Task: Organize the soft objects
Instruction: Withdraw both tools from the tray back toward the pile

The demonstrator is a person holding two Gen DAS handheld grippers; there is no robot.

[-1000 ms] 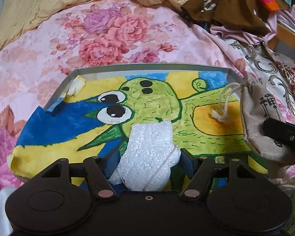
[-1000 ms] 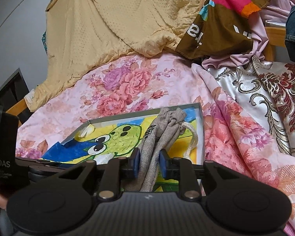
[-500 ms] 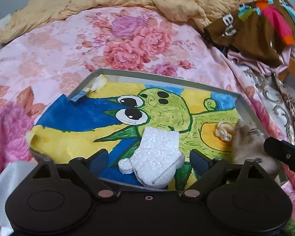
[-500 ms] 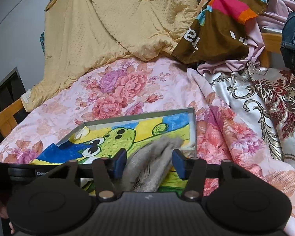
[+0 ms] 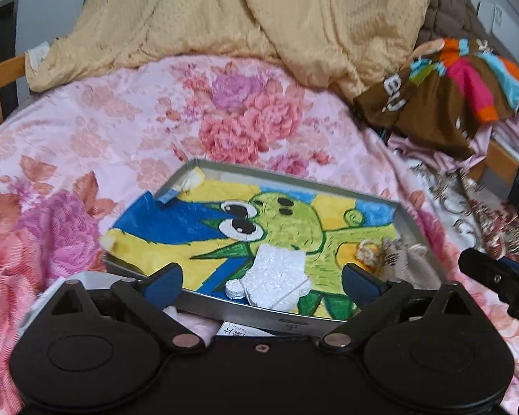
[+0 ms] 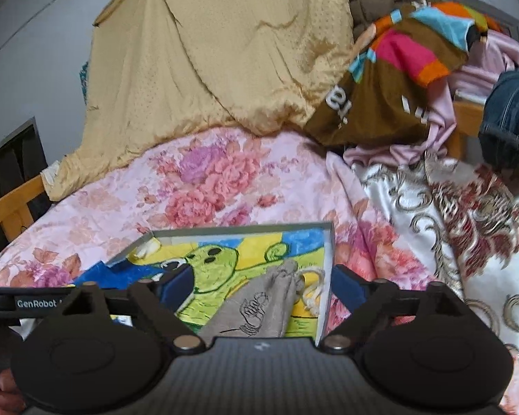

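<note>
Your left tongs stand wide and their jaws are opening; nothing is pressed between the blue pads. Ahead of them lies the white, bumpy foam piece shaped like a mitten, flat on the shallow grey metal tray, near the tray's front rim and free of both pads. The tray's floor is covered by a crayon drawing of a green cartoon creature on yellow and blue.

Your right tongs are also spread wide with the jaws opening. The small beige burlap drawstring pouch lies between the pads, but neither one touches it; it rests on the drawing at the tray's right side, its gathered neck pointing away from you and its pale cord coiled against the right wall. In the left wrist view the same pouch sits at the tray's right end, well apart from the foam piece, with a black part of your right tool just beside it.

The tray sits on a bed with a pink floral quilt. A tan blanket is heaped at the back, and a brown garment with bright stripes lies to the right.
</note>
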